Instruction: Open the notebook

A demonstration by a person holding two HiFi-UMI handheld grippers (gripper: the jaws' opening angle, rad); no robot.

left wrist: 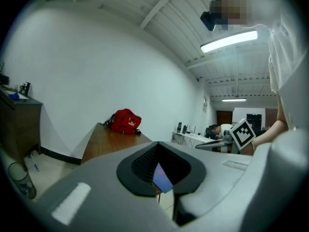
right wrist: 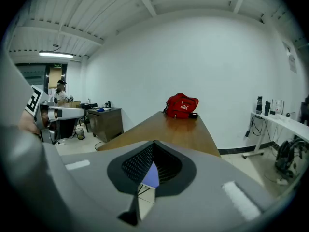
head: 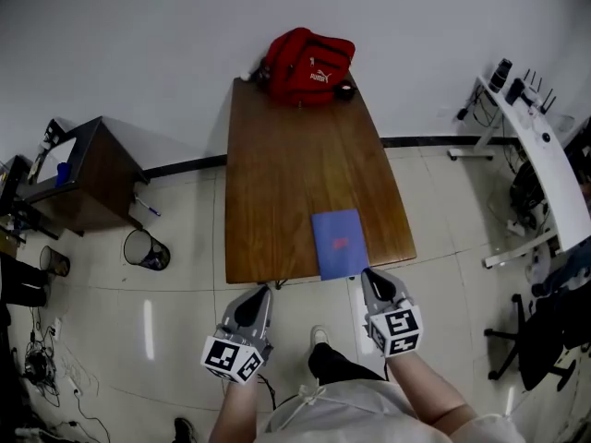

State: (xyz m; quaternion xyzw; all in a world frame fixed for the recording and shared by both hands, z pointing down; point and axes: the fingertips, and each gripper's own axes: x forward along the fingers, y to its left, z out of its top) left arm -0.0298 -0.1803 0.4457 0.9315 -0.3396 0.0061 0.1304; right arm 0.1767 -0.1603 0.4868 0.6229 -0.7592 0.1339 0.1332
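The table (head: 277,183) has bare floor off both long sides and a bag (head: 309,63) at its far end. The notebook (head: 339,243) lies closed at the table's near edge, right of centre. The right gripper (head: 368,275), jaws together and empty, hangs just off that edge by the notebook. The left gripper (head: 261,290), also closed and empty, hangs off the edge's left part.

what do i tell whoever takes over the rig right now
Left hand-held gripper: jaws together, empty, held off the near edge of the table.
Right hand-held gripper: jaws together, empty, just short of the notebook's near right corner.
Notebook: blue, closed, flat at the table's near right edge. A red bag sits at the far end.
Done: nothing yet.
Left: lift the cover open.
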